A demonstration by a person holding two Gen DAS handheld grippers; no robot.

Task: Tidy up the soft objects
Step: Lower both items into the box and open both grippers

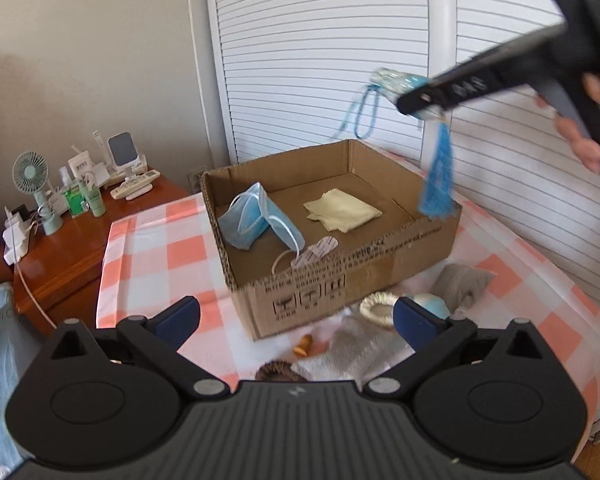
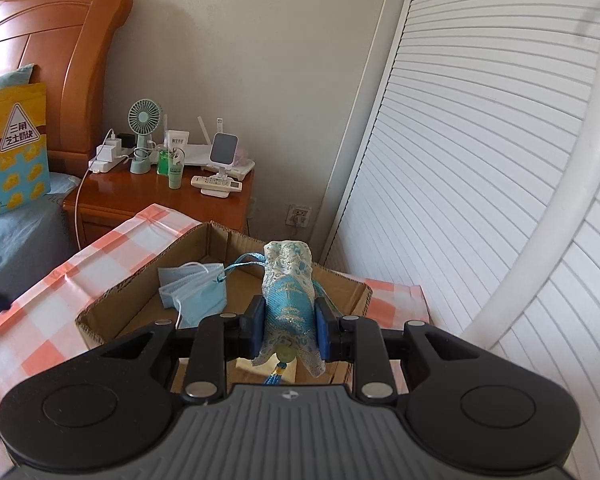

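An open cardboard box point(image 1: 380, 258) stands on a pink-checked cloth point(image 1: 148, 248). In it lie blue face masks point(image 1: 252, 216), a yellow cloth point(image 1: 342, 210) and a patterned insole-like piece point(image 1: 316, 254). My right gripper point(image 2: 288, 328) is shut on a blue brocade sachet point(image 2: 290, 292) with a cord loop and tassel; in the left wrist view it hangs point(image 1: 438, 172) above the box's right side point(image 2: 140, 304). My left gripper point(image 1: 296, 316) is open and empty, in front of the box. Near it lie a grey pouch point(image 1: 460, 280), a cream ring point(image 1: 380, 308) and a grey cloth point(image 1: 360, 348).
A wooden nightstand point(image 1: 60, 248) at the left holds a small fan point(image 1: 30, 176), bottles, remotes and chargers. White louvred doors point(image 1: 320, 60) stand behind the box. A bed with a wooden headboard point(image 2: 60, 60) and a snack bag point(image 2: 12, 148) is at the far left.
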